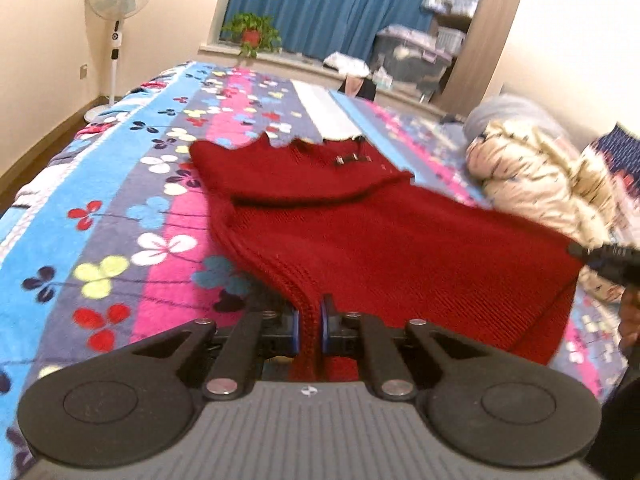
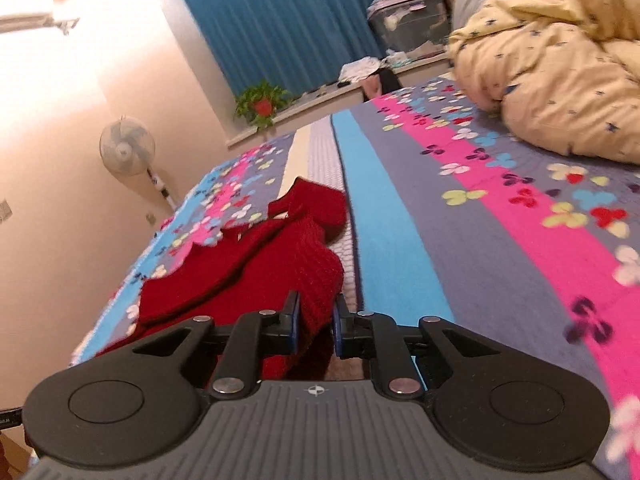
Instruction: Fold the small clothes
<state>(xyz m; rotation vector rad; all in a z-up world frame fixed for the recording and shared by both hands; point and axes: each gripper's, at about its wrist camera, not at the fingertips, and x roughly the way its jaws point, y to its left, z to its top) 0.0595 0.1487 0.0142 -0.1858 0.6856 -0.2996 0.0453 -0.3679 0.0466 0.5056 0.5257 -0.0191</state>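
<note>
Jaws of both grippers, left (image 1: 309,322) and right (image 2: 316,320), are pinching the sweater (image 1: 384,240) hem; thin bites risking slip mid-fold.

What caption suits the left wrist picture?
Left gripper pinches a red knitted sweater's hem above the flowered bedspread.

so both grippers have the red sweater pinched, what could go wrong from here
The left gripper clamps only a narrow ribbed edge of the red sweater, so the knit might slip out. The right gripper holds a bunched corner, which may fold crooked. An earlier fold farther up the sweater could come undone as it is carried over.
</note>
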